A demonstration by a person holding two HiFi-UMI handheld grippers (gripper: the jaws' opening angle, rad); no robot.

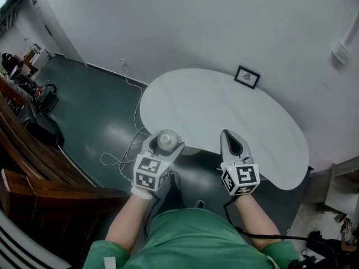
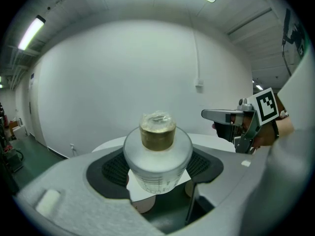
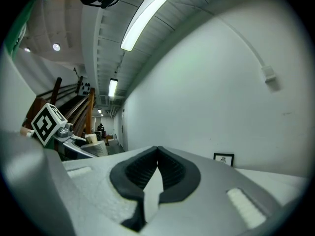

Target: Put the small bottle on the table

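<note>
Left tongs clamp the small bottle upright; right tongs pressed together, empty.

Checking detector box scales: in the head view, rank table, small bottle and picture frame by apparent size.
1. table, largest by far.
2/3. small bottle and picture frame look about alike. The bottle is nearer the camera, so they are not ranked.

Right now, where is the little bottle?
The small bottle is gripped upright in the left gripper, on the left of the head view, at the near edge of the white table.
</note>
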